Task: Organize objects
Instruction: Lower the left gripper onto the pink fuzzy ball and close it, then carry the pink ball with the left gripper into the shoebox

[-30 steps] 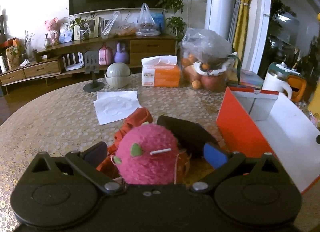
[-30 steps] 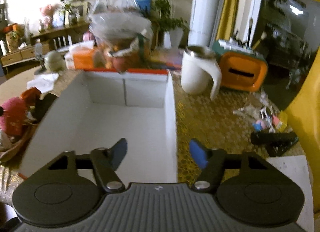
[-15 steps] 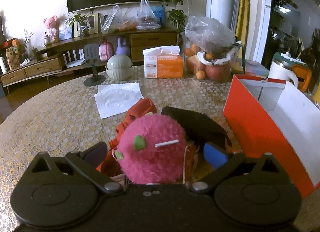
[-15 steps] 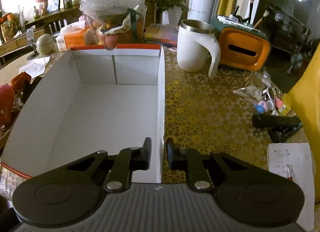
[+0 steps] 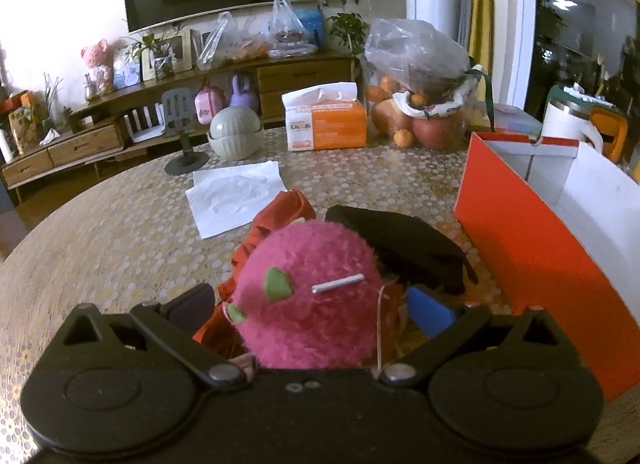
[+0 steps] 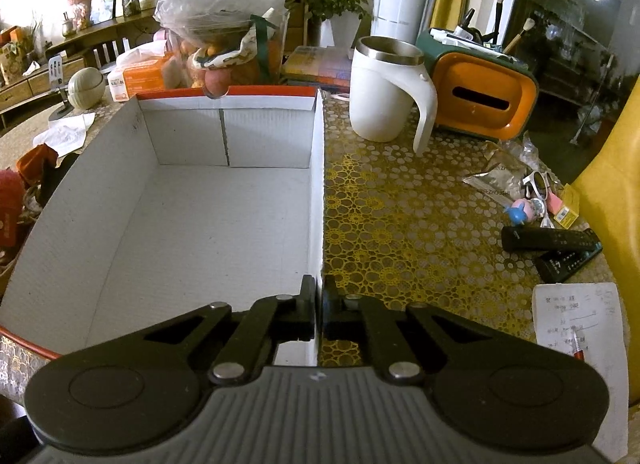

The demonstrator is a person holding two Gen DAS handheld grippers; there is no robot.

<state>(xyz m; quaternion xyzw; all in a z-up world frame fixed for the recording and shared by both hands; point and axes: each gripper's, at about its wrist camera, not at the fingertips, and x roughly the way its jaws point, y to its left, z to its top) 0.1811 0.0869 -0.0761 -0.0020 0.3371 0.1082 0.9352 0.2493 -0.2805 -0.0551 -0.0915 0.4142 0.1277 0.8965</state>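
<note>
The pink plush ball [image 5: 308, 304] sits between your left tongs [image 5: 312, 304], which stand wide and apart from it, just beside the orange box [image 5: 536, 240] on the surface [image 5: 100, 232]. Your right tongs [image 6: 319, 304] are clamped on the box's right wall.

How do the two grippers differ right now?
The left gripper has its fingers spread either side of the pink plush toy; the right gripper is pinched shut on the side wall of the white box. The left sits over the clutter, the right at the box's edge. Both angle downward.
</note>
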